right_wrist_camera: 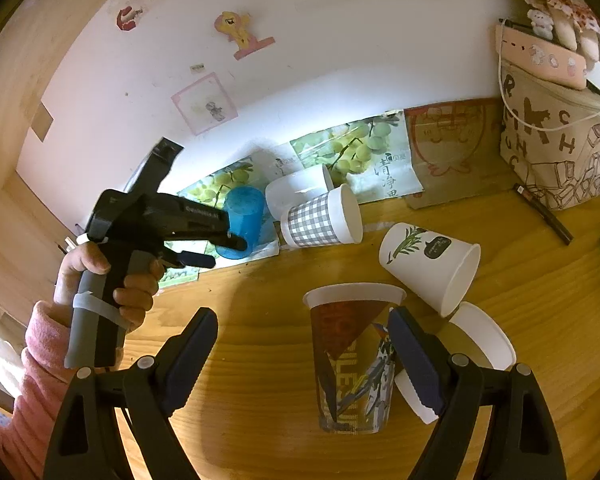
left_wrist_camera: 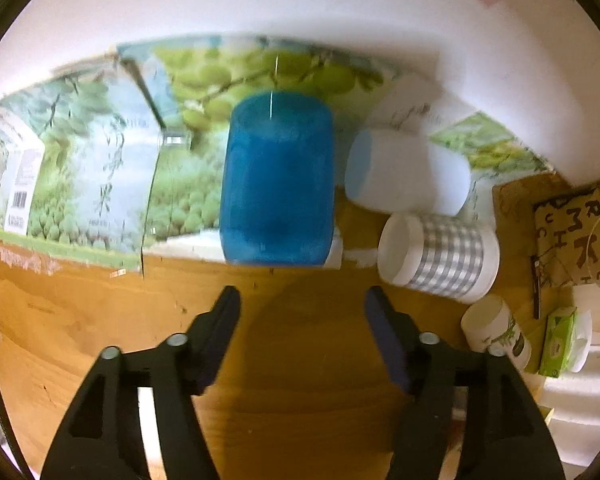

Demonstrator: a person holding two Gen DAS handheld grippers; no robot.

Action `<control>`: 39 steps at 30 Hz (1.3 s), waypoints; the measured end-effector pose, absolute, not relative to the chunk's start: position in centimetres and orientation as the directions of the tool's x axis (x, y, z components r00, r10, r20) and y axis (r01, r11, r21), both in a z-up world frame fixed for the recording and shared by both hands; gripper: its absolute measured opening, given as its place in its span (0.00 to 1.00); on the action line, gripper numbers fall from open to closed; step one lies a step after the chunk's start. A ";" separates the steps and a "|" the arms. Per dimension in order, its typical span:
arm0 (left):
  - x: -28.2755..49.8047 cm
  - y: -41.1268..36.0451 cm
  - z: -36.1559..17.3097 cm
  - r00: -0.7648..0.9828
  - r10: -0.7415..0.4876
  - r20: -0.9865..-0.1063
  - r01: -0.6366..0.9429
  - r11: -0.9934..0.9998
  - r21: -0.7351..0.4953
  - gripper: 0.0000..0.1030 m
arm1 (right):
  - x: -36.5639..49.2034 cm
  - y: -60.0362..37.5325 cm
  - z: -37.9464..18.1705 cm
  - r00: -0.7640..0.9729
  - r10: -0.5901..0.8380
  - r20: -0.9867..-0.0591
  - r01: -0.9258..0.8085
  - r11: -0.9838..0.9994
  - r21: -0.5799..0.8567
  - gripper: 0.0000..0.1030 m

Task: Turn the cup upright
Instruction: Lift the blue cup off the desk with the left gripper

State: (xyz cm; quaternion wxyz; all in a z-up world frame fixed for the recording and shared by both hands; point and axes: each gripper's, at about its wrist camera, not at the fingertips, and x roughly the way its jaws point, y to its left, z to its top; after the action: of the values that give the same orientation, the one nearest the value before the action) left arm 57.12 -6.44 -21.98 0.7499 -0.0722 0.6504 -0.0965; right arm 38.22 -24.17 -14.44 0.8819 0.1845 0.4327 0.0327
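Wooden desk (right_wrist_camera: pixel 260 360) under a white wall (right_wrist_camera: pixel 340 60) is your workspace, and both tools are spread wide with nothing between their pads: your left gripper (left_wrist_camera: pixel 302 300) points at the blue cup (left_wrist_camera: pixel 278 180), which stands mouth-down just ahead on a grape-print sheet (left_wrist_camera: pixel 100 184), apart from the fingertips. Your right gripper (right_wrist_camera: pixel 302 320) hovers over a printed cup (right_wrist_camera: pixel 354 360) standing upright, with its right finger (right_wrist_camera: pixel 416 364) in front of that cup's side. Beyond lie a checked cup (right_wrist_camera: pixel 320 220), a frosted white cup (right_wrist_camera: pixel 296 190) and a leaf-print cup (right_wrist_camera: pixel 428 264), all on their sides, and a lettered bag (right_wrist_camera: pixel 556 140) stands at the far right.
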 end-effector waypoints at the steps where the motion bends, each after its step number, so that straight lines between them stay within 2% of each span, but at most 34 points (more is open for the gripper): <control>1: 57.5 -6.3 -22.1 0.153 -0.234 -0.960 0.052 0.972 -0.229 0.73 | 38.3 -24.2 -14.5 0.622 0.220 -0.752 0.102 0.929 0.356 0.85; 7: 58.6 -5.6 -22.1 0.279 -0.217 -0.935 0.051 0.976 -0.211 0.73 | 39.0 -24.1 -15.0 0.610 0.232 -0.757 0.093 0.928 0.360 0.85; 14: 59.8 -5.5 -23.8 0.298 -0.194 -0.935 0.042 0.981 -0.191 0.74 | 39.8 -23.9 -16.1 0.592 0.240 -0.769 0.099 0.926 0.364 0.85; 18: 60.6 -5.4 -25.0 0.290 -0.163 -0.943 0.031 0.986 -0.161 0.74 | 40.2 -23.9 -16.7 0.579 0.240 -0.779 0.107 0.925 0.365 0.85; 26: 62.0 -5.5 -27.0 0.229 -0.217 -0.949 0.019 0.976 -0.219 0.73 | 41.2 -24.0 -17.2 0.559 0.242 -0.793 0.110 0.926 0.360 0.85; 39: 61.6 -6.8 -26.4 0.204 -0.198 -0.959 0.063 0.980 -0.189 0.72 | 41.9 -23.5 -16.7 0.547 0.238 -0.802 0.097 0.934 0.344 0.85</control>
State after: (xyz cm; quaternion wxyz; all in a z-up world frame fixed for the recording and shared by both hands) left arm 61.60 -6.83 -26.36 0.7739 -0.0542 0.6253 -0.0841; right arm 41.90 -23.54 -16.73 0.8617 0.1768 0.4739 0.0409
